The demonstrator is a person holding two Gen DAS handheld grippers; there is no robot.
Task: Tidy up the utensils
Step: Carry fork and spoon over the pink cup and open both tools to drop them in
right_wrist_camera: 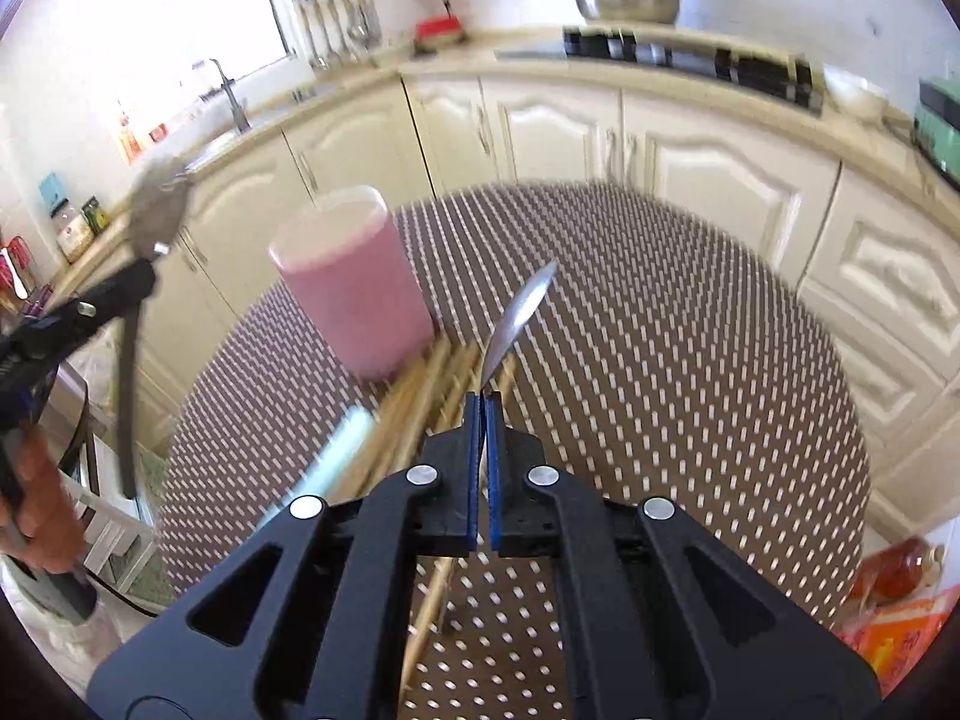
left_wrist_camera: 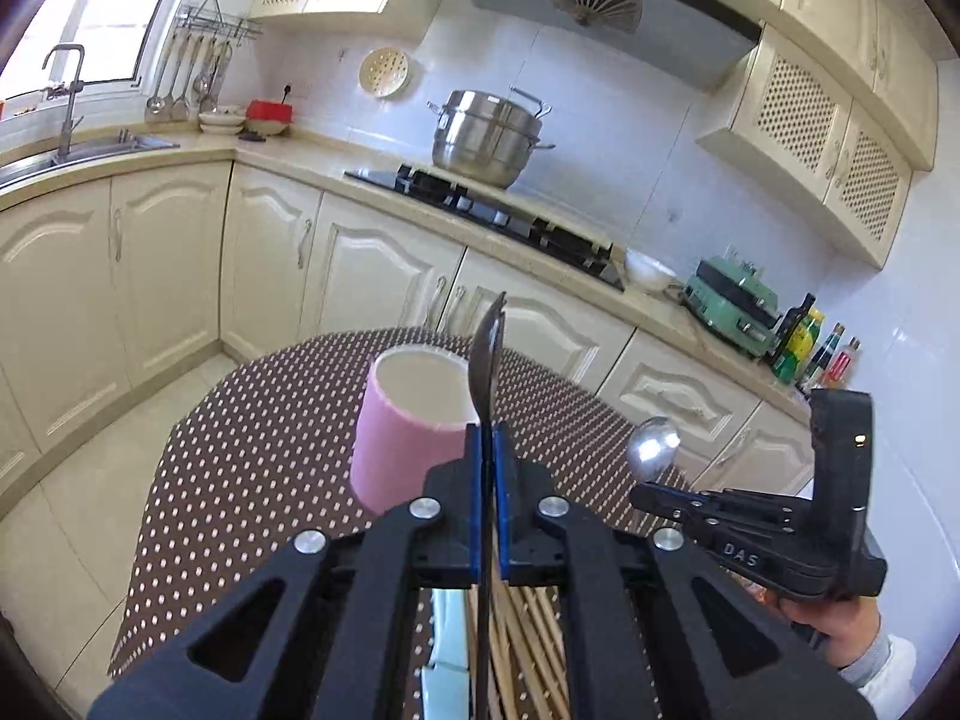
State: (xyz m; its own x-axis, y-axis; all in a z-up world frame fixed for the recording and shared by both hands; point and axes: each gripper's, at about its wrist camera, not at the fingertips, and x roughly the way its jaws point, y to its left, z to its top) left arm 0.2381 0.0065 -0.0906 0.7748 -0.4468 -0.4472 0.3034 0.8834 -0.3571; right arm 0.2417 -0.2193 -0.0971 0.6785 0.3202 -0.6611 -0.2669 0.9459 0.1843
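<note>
A pink cylindrical holder [left_wrist_camera: 414, 420] [right_wrist_camera: 354, 288] stands empty on the dotted table. My left gripper [left_wrist_camera: 487, 432] is shut on a dark metal utensil [left_wrist_camera: 487, 360], seen edge-on, its head just right of the holder's rim; it also shows in the right wrist view [right_wrist_camera: 156, 204]. My right gripper [right_wrist_camera: 485, 399] [left_wrist_camera: 645, 492] is shut on a steel spoon [right_wrist_camera: 519, 315] [left_wrist_camera: 653, 450], held above the table to the right of the holder. Wooden chopsticks [left_wrist_camera: 528, 642] [right_wrist_camera: 414, 408] lie on the table below both grippers.
The round table has a brown dotted cloth [left_wrist_camera: 240, 456] [right_wrist_camera: 660, 360]. A pale blue-handled item [left_wrist_camera: 447, 630] [right_wrist_camera: 342, 450] lies beside the chopsticks. Cream cabinets, a hob with a steel pot [left_wrist_camera: 489, 138] and a sink [left_wrist_camera: 72, 150] ring the room.
</note>
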